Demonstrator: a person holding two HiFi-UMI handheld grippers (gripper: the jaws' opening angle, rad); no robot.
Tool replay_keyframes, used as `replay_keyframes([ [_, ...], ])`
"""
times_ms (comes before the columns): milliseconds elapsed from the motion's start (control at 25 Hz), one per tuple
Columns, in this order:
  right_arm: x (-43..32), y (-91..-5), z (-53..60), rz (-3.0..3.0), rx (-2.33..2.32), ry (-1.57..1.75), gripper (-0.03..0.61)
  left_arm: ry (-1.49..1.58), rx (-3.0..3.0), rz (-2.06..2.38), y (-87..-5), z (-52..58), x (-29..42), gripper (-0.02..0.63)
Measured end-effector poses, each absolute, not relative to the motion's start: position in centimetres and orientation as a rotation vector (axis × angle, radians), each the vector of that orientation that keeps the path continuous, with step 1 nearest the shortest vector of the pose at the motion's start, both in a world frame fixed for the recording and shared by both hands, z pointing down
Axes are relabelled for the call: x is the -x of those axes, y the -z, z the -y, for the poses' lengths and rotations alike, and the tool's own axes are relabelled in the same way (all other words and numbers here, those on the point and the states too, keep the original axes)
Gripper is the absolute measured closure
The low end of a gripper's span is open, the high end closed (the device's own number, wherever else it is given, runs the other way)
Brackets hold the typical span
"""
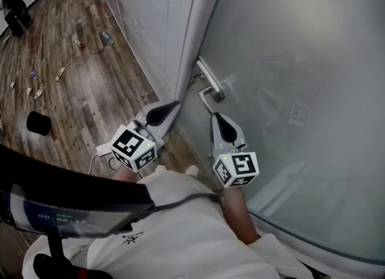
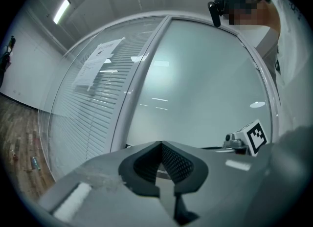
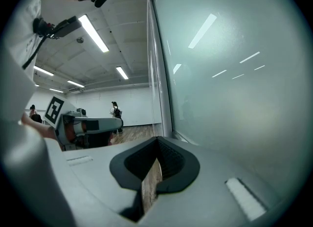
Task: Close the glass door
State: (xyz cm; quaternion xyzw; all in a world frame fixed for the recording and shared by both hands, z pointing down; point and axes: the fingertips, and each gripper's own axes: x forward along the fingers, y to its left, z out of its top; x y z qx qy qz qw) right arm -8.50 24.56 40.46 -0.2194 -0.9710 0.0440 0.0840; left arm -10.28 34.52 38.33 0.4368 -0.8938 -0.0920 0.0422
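The frosted glass door (image 1: 301, 61) fills the right of the head view. Its metal handle (image 1: 210, 86), seen only in this view, sits beside the grey post (image 1: 195, 31). Just below the handle, the right gripper (image 1: 218, 121) and the left gripper (image 1: 171, 107) both have their jaws pressed together and hold nothing. Only the left gripper view shows blinds (image 2: 93, 108) and a paper sheet (image 2: 98, 59), and only the right gripper view shows a distant person (image 3: 116, 111).

Office, glass walls (image 1: 147, 16), blinds (image 2: 93, 106), ceiling striplights (image 3: 93, 33)
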Motion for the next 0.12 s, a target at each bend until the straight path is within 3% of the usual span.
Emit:
replay_keyframes([
  [120,8.47,-41.43,-25.18,2.887,0.638,-0.122,0.571,0.286,-1.343,2.732,-38.83,-35.37,10.43,0.612],
])
